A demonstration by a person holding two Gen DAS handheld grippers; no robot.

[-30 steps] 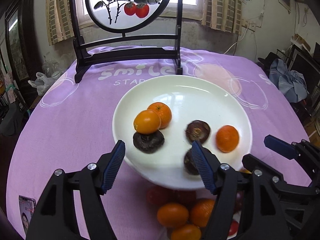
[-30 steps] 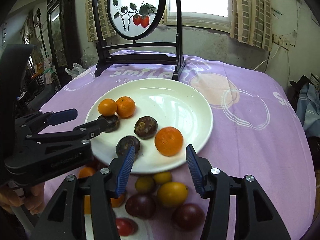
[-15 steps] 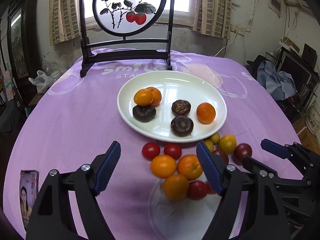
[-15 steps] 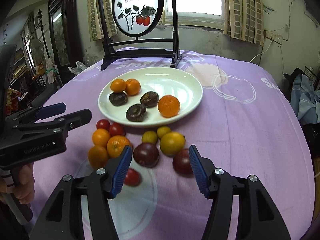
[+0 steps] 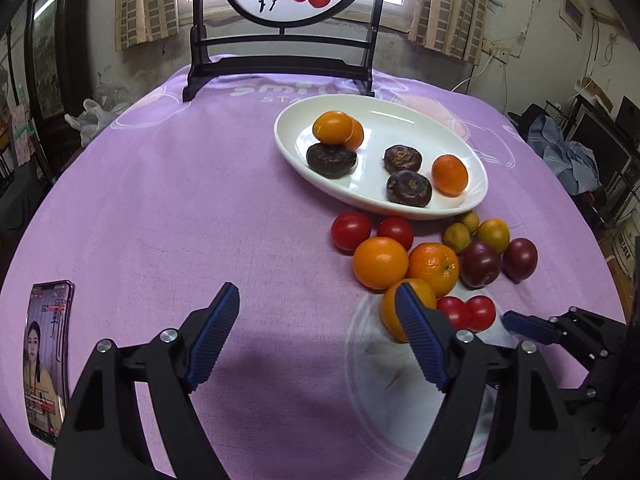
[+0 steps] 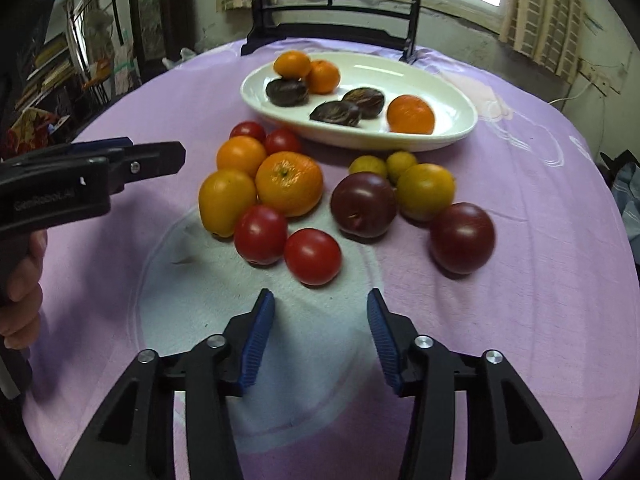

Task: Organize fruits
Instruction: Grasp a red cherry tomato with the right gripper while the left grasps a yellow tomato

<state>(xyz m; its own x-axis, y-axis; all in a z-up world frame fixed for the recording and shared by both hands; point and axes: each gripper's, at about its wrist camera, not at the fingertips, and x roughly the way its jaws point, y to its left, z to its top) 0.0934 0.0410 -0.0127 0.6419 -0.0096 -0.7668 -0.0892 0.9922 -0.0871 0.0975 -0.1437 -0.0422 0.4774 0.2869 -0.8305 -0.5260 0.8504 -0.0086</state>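
Between my right tongs (image 6: 316, 332), spread and empty, sits bare cloth (image 6: 520, 200); nearest tomato (image 6: 313, 256) lies just ahead, likely first pick. Left tongs (image 5: 316, 336) also spread, holding nothing. Loose fruit clusters beside plate (image 6: 460, 128), which already holds oranges and dark fruit.

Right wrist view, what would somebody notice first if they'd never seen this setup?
Probably the loose pile of oranges, red tomatoes and dark plums on the purple tablecloth, just ahead of the open right gripper. Behind it, a white plate holds three oranges and three dark fruits.
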